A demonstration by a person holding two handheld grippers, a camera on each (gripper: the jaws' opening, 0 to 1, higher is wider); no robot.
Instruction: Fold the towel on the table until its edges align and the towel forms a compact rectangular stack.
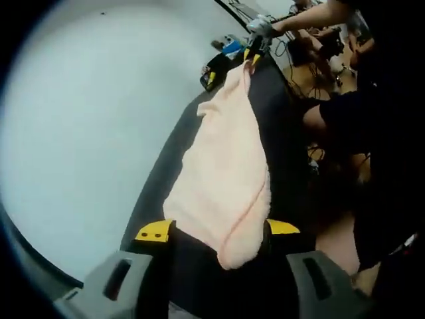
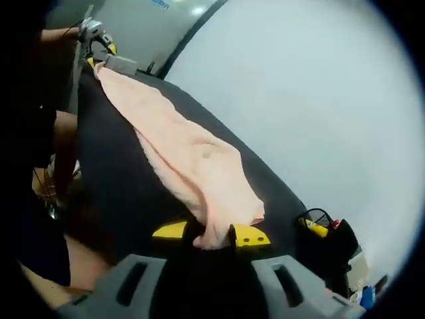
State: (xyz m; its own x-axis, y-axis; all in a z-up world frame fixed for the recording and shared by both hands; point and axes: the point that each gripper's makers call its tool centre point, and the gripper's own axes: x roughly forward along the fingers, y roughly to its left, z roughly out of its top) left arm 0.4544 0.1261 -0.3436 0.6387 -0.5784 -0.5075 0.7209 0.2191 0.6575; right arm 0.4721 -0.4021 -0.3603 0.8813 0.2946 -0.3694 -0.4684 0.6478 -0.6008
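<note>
Your left gripper [image 1: 218, 231] is clamped on one end of the single pink towel [image 1: 226, 173]; your right gripper [image 2: 211, 234] pinches the other end. One black table [image 2: 119, 179] lies beneath.

Grey handheld grippers, yellow at the tips

The left gripper [image 1: 216, 232] and right gripper [image 2: 211, 234] have grey moulded bodies with slotted openings and yellow pads; the person [image 1: 378, 133] wears dark clothing.
</note>
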